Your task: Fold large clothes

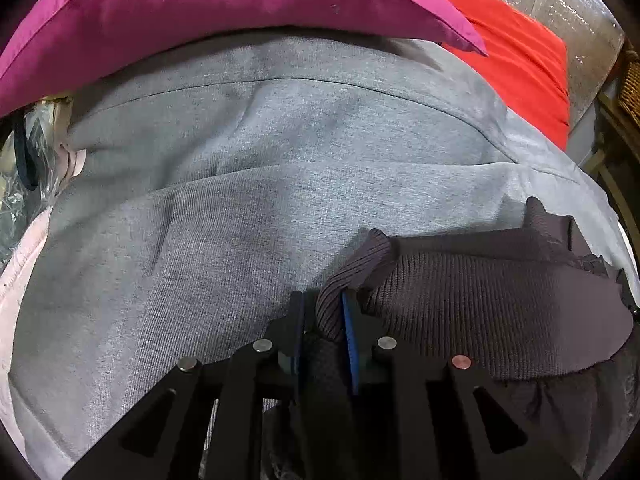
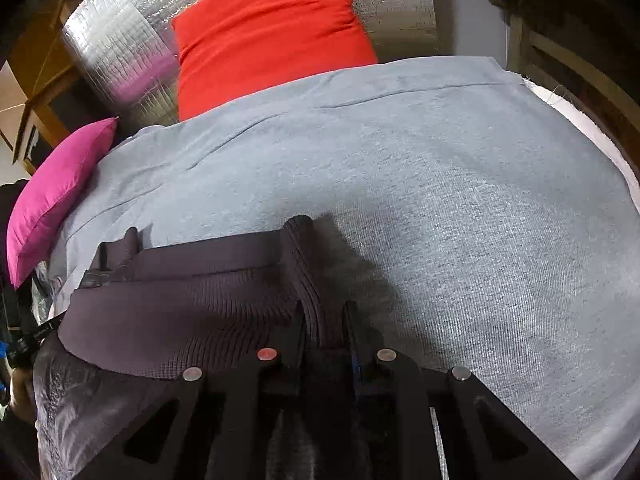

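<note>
The left gripper [image 1: 324, 316] is clamped on a bunched fold of the dark ribbed knit garment [image 1: 500, 312]; the fabric stands up between its blue-edged pads as a gathered ridge. The right gripper [image 2: 324, 320] is likewise closed on a ribbed band of the same garment [image 2: 180, 300], with several layers pinched together between its jaws. The two grips sit at opposite ends of one edge, and the knit stretches between them in a shallow sag.

The garment lies on the grey bedcover [image 2: 460, 200], near its front edge. A magenta cushion [image 1: 200, 12] and a red pillow [image 2: 268, 28] rest at the far side, against a silver quilted backing [image 2: 120, 40].

Handling assessment: the knit appears soft, limp and moderately heavy for cloth, with stretch along the ribs. It should drape and elongate under its own weight when lifted. Slip risk looks low, since the ribbed texture gives the pads purchase. Holds are best kept on the thicker ribbed band or hem corners, where layers resist distortion.
</note>
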